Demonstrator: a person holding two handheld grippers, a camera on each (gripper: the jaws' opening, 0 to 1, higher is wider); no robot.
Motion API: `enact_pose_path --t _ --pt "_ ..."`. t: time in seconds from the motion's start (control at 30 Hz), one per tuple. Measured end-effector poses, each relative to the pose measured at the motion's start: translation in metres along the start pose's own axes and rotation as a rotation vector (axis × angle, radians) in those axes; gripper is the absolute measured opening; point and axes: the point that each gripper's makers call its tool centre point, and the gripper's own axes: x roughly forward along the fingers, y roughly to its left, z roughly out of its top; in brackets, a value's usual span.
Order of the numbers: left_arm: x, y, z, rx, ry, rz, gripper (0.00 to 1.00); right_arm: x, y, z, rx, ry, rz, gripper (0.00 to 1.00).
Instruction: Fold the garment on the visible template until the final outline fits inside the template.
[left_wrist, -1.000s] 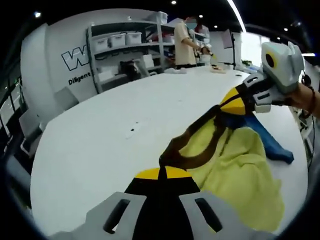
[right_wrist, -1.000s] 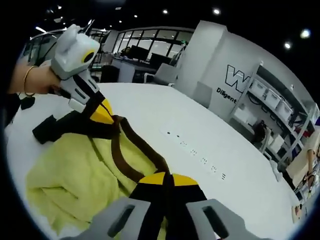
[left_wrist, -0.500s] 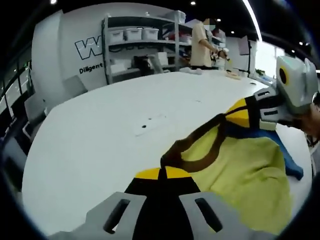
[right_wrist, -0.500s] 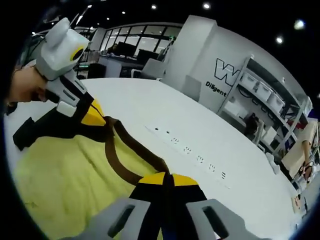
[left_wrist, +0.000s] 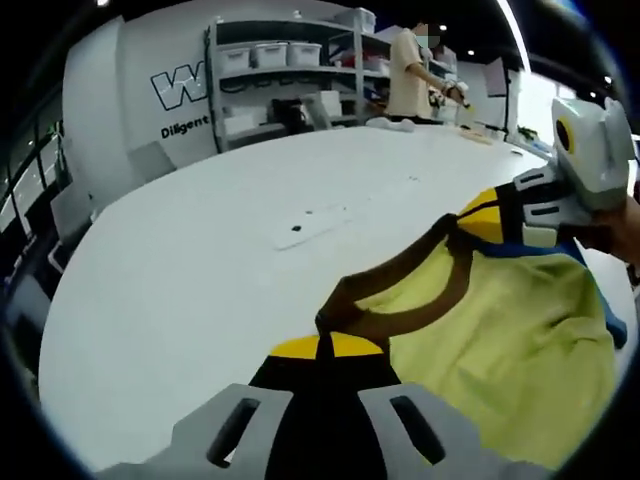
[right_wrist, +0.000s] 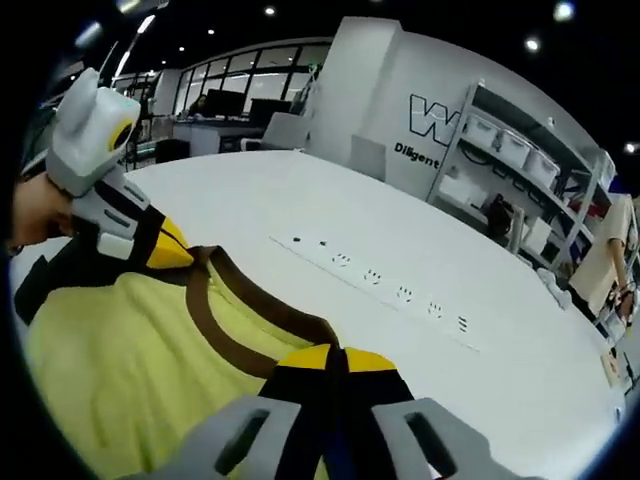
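Basically, task is barely begun, by my read: the shirt is held up off the table w/ no fold made, and no template outline is visible on the white top in either view, so I can't say where it has to land. Left gripper is clenched on the brown collar band at the near end; right gripper is clenched on the same band at the other end, over on the right and a bit farther off. In the right gripper view it's mirrored: right gripper pinching the collar near, left gripper gripping it at left, w/ a hand behind it. Collar band is stretched betw. the two grips, so the shirt's neck edge is up and its yellow body hangs down and away from it; long axis prob. runs from the collar down to the hem, but the hem is out of sight so can't confirm. A blue part peeks out behind the yellow at right edge, and a dark part shows at left in the right gripper view; can't tell what either is. Left to do: lay it flat, fold to fit. A row of sockets is set in the table beyond, and shelves stand far back w/ a person beside them.
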Motion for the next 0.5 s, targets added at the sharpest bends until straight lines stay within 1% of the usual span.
enact_pose_path --t 0.03,0.07,0.13,0.2,0.27,0.3,0.33,0.4,0.47,0.5 --pt "0.003 0.004 0.002 0.027 -0.004 0.002 0.0 0.001 0.001 0.0 0.003 -0.001 0.006 0.0" --pt "0.003 0.004 0.002 0.029 0.0 0.002 0.0 0.001 0.001 0.001 0.004 -0.003 0.011 0.0" --pt "0.003 0.004 0.002 0.023 0.002 0.003 0.0 0.002 0.0 0.0 0.006 0.0 0.01 0.0" --pt "0.003 0.005 0.002 -0.012 0.0 0.01 0.01 0.002 -0.001 -0.001 0.028 0.008 -0.004 0.0" --pt "0.003 0.007 0.0 -0.02 0.005 0.016 0.0 0.003 0.001 0.0 0.059 0.001 0.013 0.01" --pt "0.002 0.008 0.0 -0.017 0.006 0.019 0.01 0.001 0.004 0.001 0.074 -0.005 0.028 0.05" --pt "0.001 0.008 0.0 -0.014 0.007 0.023 0.02 0.0 0.005 0.002 0.069 -0.006 0.034 0.1" --pt "-0.002 0.009 0.004 -0.019 -0.003 0.022 0.06 -0.005 0.006 0.005 0.088 -0.008 0.04 0.16" --pt "-0.005 0.009 0.008 -0.023 -0.013 0.016 0.12 -0.007 0.006 0.007 0.116 -0.016 0.046 0.21" --pt "-0.006 0.007 0.011 -0.026 -0.022 0.001 0.18 -0.009 0.007 0.01 0.147 -0.026 0.055 0.23"
